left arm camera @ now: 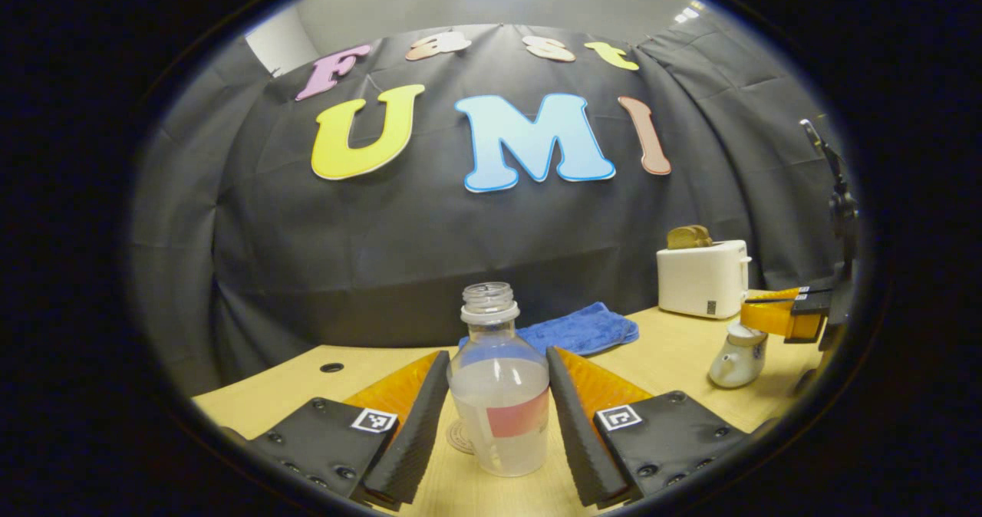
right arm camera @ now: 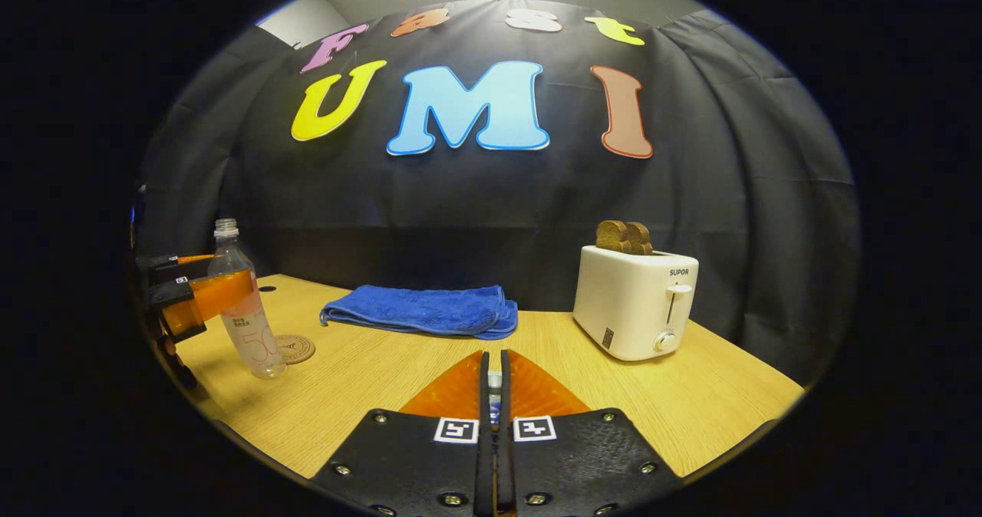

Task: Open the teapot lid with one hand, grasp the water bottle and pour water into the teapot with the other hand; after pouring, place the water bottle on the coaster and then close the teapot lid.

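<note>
An uncapped clear water bottle (left arm camera: pixel 499 402), about half full and with a red label, stands on the table between my left gripper's (left arm camera: pixel 499 357) fingers, whose pads lie against its two sides. In the right gripper view that gripper (right arm camera: pixel 219 291) clasps the bottle (right arm camera: pixel 249 340) at mid height, just left of the round coaster (right arm camera: pixel 295 348). The coaster (left arm camera: pixel 459 436) peeks out behind the bottle's base. My right gripper (right arm camera: pixel 493 363) is closed on a small white knob, the teapot lid (right arm camera: pixel 495 390). From the left gripper view it (left arm camera: pixel 771 316) sits on top of the white teapot (left arm camera: pixel 735 360).
A folded blue towel (right arm camera: pixel 422 310) lies at the back of the wooden table (right arm camera: pixel 368 394). A white toaster (right arm camera: pixel 637 302) with bread slices in it stands at the back right. The table's near edge runs just below both grippers.
</note>
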`<state>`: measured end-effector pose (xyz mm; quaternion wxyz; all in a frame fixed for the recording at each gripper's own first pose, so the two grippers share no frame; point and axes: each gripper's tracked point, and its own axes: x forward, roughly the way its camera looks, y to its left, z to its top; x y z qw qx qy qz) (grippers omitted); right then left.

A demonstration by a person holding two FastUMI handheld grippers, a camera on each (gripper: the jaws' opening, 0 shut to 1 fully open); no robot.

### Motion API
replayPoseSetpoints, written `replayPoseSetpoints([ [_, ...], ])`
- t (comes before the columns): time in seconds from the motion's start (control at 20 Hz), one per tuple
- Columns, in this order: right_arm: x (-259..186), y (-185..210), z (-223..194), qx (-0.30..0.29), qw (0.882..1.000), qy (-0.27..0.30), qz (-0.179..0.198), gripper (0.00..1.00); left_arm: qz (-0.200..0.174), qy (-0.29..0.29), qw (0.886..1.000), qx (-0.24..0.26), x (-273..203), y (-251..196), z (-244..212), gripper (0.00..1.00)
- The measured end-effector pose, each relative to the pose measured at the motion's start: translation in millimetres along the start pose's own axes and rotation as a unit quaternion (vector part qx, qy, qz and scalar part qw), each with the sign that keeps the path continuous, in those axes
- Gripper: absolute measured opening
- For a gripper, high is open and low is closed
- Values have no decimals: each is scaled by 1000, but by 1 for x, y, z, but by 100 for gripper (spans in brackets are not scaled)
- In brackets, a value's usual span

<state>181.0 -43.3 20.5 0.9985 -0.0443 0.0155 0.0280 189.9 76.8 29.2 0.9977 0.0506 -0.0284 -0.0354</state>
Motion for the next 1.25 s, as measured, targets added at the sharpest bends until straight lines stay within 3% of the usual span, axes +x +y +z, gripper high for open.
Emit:
replayPoseSetpoints([
  [0.6,3,-5,-16,8,1000,20,-14,2,-11,-7,1000,6,-9,-7,6,89],
  [0.8,2,-8,-12,4,1000,17,-21,13,-7,-12,1000,3,-13,-5,9,94],
  [0.95,-4,-15,6,3,999,-9,-38,42,-1,-17,1000,1,-14,-1,12,99],
  [1.1,-11,-18,18,-5,998,-33,-48,48,3,-17,1000,3,-16,2,13,100],
  [1.25,-20,-17,30,-17,997,-52,-51,48,10,-23,1000,1,-20,6,19,100],
])
